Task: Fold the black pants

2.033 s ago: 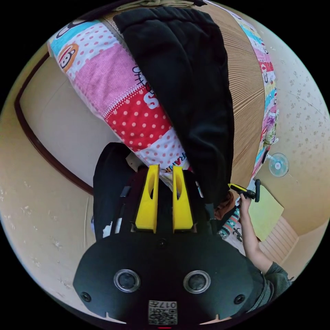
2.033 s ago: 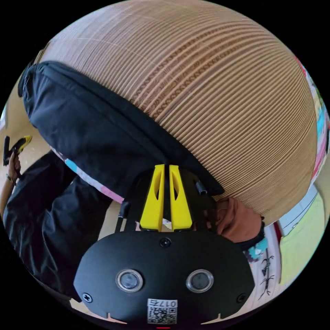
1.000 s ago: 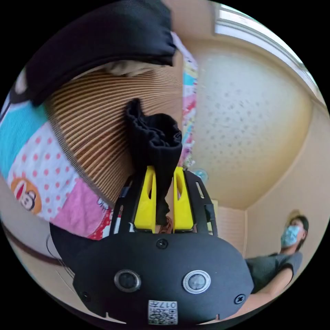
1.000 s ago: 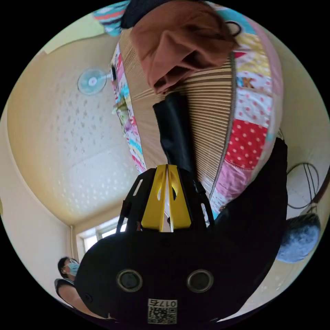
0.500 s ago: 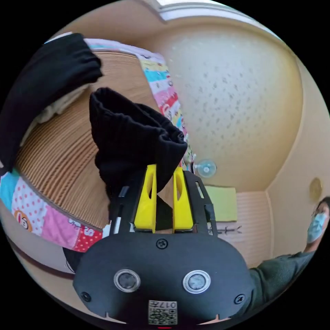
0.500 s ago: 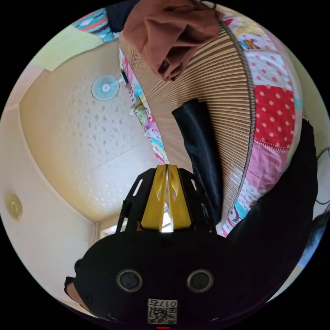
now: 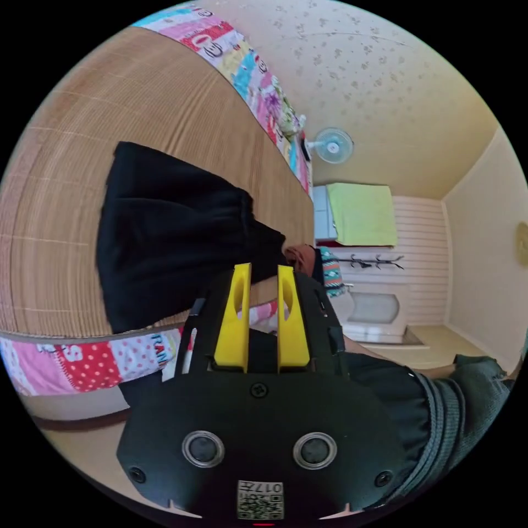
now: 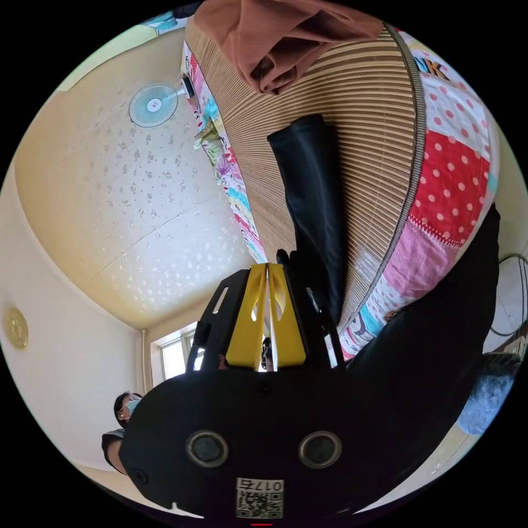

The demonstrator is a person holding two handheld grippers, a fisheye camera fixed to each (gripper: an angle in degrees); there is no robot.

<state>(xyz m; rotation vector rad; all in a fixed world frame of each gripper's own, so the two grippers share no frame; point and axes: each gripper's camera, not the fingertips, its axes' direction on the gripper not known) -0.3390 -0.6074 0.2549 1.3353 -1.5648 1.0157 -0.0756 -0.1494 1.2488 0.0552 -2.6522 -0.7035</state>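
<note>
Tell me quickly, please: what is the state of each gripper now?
Left gripper: open, holding nothing; the black pants lie folded on the mat beyond it.
Right gripper: shut, holding nothing.

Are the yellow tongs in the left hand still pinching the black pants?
Apart. In the left gripper view the left tongs stand open with nothing between them, and the black pants lie folded on the woven mat.
</note>
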